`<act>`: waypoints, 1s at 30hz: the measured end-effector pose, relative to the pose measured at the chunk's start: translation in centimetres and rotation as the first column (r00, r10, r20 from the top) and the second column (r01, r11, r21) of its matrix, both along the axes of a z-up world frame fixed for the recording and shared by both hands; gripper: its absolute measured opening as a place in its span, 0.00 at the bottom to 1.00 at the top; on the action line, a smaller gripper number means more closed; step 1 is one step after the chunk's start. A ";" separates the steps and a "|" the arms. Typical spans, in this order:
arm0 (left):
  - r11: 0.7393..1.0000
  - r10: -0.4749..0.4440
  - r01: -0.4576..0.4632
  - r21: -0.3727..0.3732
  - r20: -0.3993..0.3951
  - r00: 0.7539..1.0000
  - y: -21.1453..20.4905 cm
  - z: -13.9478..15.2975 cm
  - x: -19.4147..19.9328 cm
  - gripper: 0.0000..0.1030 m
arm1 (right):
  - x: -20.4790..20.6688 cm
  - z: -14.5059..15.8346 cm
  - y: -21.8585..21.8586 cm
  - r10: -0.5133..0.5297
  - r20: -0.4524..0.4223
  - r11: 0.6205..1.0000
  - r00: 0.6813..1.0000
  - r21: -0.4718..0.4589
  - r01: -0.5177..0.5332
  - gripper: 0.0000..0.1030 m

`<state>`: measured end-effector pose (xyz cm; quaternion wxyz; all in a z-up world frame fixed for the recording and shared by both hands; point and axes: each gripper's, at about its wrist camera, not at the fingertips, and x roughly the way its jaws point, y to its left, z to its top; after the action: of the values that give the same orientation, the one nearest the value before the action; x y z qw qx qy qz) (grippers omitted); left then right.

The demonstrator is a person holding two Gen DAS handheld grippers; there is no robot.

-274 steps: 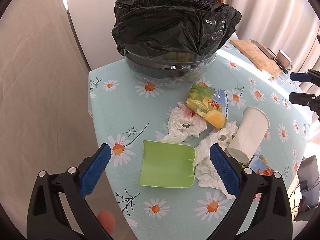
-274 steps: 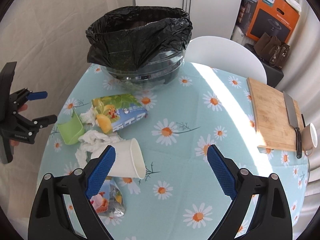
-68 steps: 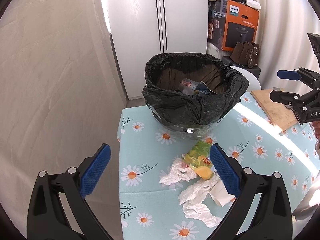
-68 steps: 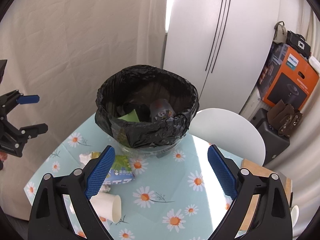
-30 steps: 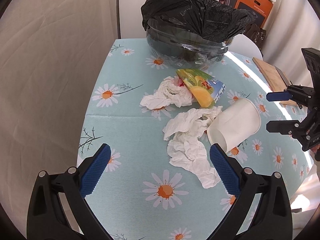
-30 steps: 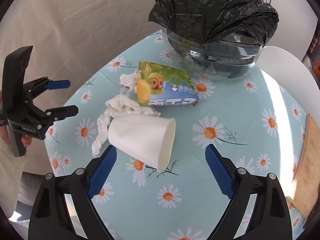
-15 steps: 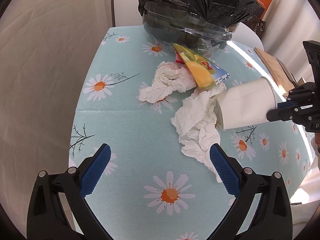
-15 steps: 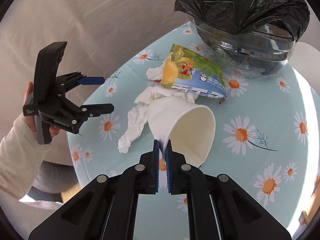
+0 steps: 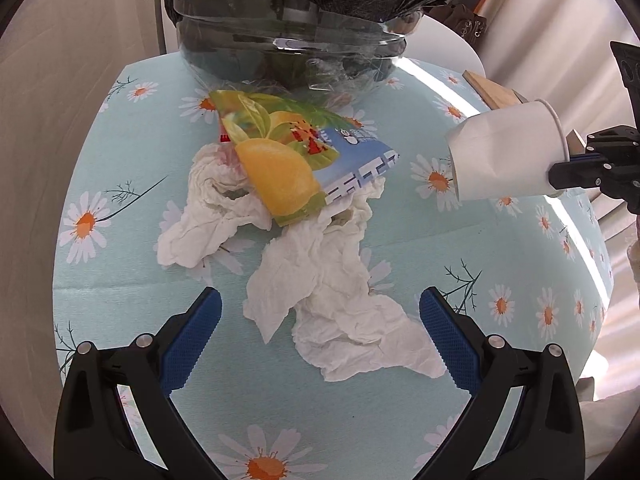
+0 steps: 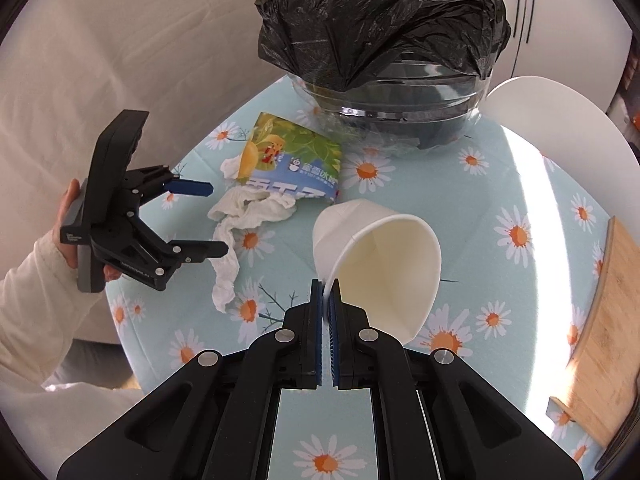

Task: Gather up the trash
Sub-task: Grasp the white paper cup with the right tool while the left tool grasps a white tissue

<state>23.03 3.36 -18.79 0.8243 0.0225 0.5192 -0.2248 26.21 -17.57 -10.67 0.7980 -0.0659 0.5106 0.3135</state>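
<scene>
Right tongs (image 10: 326,292) are pinched tight on the rim of the white paper cup (image 10: 380,256), which hangs tilted above the daisy-print worktop (image 10: 500,184). Left tongs (image 9: 320,336) gape wide over the crumpled tissue (image 9: 340,288), not touching it. The lemon-print carton (image 9: 296,160) lies on the tissues, just before the black-lined bin (image 10: 392,40).

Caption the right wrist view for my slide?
Right gripper pinches white paper cup by its rim near black-lined bin.
</scene>
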 end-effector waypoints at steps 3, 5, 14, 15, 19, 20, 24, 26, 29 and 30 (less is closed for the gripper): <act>1.000 -0.023 0.023 0.003 -0.009 1.000 -1.0 -0.4 0.8 0.94 | 0.1 0.2 -0.4 -0.016 0.004 1.000 1.000 -0.011 0.017 0.03; 0.999 -0.046 0.046 -0.005 -0.025 0.999 -1.6 -0.8 1.1 0.82 | 0.2 0.2 -0.6 -0.022 0.007 1.000 1.000 -0.021 0.022 0.03; 0.997 -0.072 0.072 -0.001 -0.063 0.995 -1.5 -0.7 0.7 0.20 | 0.0 0.4 -0.7 -0.025 0.021 0.999 0.999 -0.029 0.025 0.03; 0.998 -0.070 0.070 0.003 -0.064 0.995 -1.4 -0.6 0.3 0.20 | -0.2 0.5 -0.6 -0.022 0.026 0.999 0.999 -0.026 0.023 0.03; 0.998 -0.055 0.057 0.028 -0.056 0.997 -0.5 0.1 -1.5 0.20 | -1.1 1.1 -0.2 -0.019 0.058 0.999 0.998 -0.030 0.020 0.03; 0.998 -0.050 0.052 0.034 -0.055 0.997 -0.2 0.3 -2.0 0.20 | -1.4 1.4 -0.2 -0.017 0.065 0.999 0.998 -0.026 0.019 0.03; 0.999 -0.017 0.018 0.050 -0.033 0.999 1.2 1.5 -4.0 0.20 | -2.7 2.1 -0.1 -0.014 0.096 1.000 0.995 -0.021 0.017 0.03; 0.999 -0.002 0.003 0.051 -0.017 1.000 1.8 2.4 -4.8 0.20 | -3.3 2.4 0.0 -0.016 0.106 1.000 0.994 -0.017 0.018 0.03; 0.998 0.016 -0.017 0.063 0.003 1.000 2.1 3.4 -6.2 0.20 | -4.6 3.0 0.1 -0.017 0.128 1.000 0.992 -0.007 0.018 0.03; 0.998 0.020 -0.021 0.066 0.011 1.000 2.2 3.9 -6.6 0.20 | -5.1 3.3 0.2 -0.018 0.134 1.000 0.991 -0.002 0.018 0.03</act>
<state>16.46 5.55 -14.93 0.8280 0.0454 0.5223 -0.1989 21.16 -17.36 -7.38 0.8331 -0.0833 0.4568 0.3005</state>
